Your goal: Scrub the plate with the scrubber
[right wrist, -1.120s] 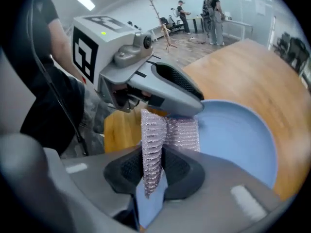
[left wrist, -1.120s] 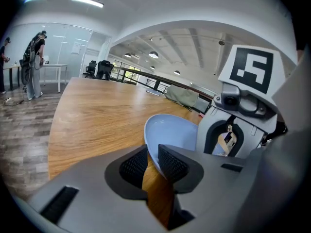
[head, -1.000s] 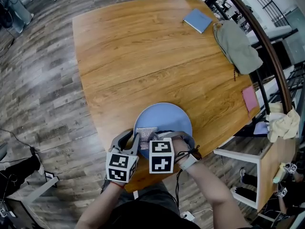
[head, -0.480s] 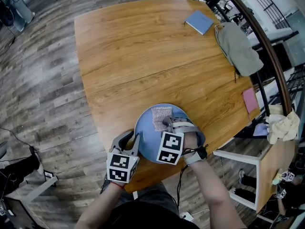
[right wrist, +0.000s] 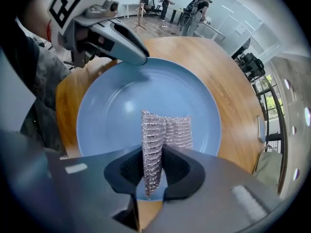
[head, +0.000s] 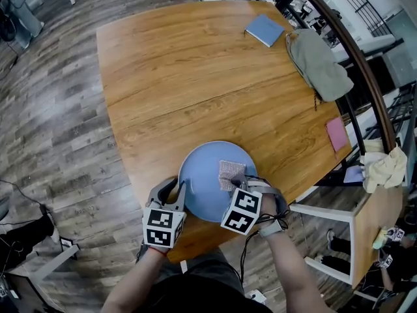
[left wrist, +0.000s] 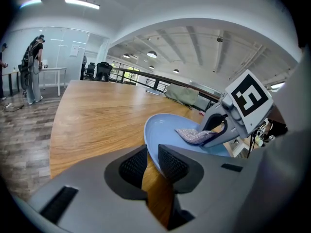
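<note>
Plate (head: pixel 199 191) – pale blue, round, sitting at the near edge of the tabletop (head: pixel 195 77), its near rim just over the wood's edge in the head view. Dry to the eye; no suds or water visible.

Scrubber (head: pixel 232 172) – a folded square of silvery mesh, lying on the plate's right-hand part, a little in from the rim. The right gripper (head: pixel 232 184) points down onto it, jaws pinching the folded mesh between the pads. The right gripper view shows the mesh standing up between them and spreading onto the blue surface.

Left gripper (head: pixel 180 191) – at the plate's near-left rim, jaws closed on the rim edge so the plate is steadied.

Change noted: a second ago the scrubber sat at the near-left of the plate, close by the left gripper. Half a second ago it was out at the far rim. Now it is on the right side. The mesh has gone round a good part of the surface, which reads as scrubbing well under way, with the left portion possibly due another pass. Plate and left gripper have kept their places.

Further off, untouched: blue notebook (head: pixel 264 29), grey-green cloth (head: pixel 319 64), pink pad (head: pixel 336 134).
</note>
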The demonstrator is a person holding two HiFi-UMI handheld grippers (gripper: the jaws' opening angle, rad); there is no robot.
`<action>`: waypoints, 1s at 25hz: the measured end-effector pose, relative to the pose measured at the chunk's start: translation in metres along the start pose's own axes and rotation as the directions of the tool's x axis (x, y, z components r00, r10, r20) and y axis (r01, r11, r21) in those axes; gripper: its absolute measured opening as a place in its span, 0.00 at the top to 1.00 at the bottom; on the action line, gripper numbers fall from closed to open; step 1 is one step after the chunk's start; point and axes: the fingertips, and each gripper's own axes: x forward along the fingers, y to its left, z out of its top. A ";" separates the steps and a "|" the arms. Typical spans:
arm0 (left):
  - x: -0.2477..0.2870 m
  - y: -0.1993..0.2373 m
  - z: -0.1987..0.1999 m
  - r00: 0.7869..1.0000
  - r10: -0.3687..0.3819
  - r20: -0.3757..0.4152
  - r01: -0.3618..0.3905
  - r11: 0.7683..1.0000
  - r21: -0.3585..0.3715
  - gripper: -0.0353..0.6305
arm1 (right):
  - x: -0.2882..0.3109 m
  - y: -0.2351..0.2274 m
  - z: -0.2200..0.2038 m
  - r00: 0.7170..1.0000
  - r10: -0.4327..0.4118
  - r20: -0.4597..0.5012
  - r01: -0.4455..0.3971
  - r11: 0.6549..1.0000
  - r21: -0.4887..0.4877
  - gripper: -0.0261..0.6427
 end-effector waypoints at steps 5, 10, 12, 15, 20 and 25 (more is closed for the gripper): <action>0.000 0.002 0.000 1.000 0.009 -0.008 -0.009 1.000 0.011 0.85 | -0.005 0.032 0.008 0.998 0.057 0.010 -0.057 0.998 -0.015 0.83; 0.001 0.002 0.000 1.000 0.000 -0.019 0.000 1.000 0.022 0.85 | -0.008 0.063 0.031 0.990 0.134 0.044 -0.131 0.990 -0.058 0.83; 0.000 0.003 0.002 1.000 0.005 -0.020 -0.004 0.999 0.035 0.84 | -0.009 0.070 0.039 0.987 0.152 0.044 -0.148 0.986 -0.080 0.83; -0.009 0.012 0.014 0.998 0.049 0.039 -0.052 0.997 0.065 0.85 | -0.009 0.075 0.048 0.983 0.176 0.046 -0.172 0.981 -0.085 0.83; -0.024 0.036 0.025 0.990 0.103 0.099 -0.110 0.992 0.060 0.85 | -0.011 0.081 0.056 0.977 0.208 0.039 -0.203 0.974 -0.099 0.83; -0.041 0.046 0.017 0.986 0.133 0.097 -0.135 0.991 0.022 0.85 | -0.017 0.091 0.065 0.957 0.279 0.081 -0.273 0.959 -0.076 0.83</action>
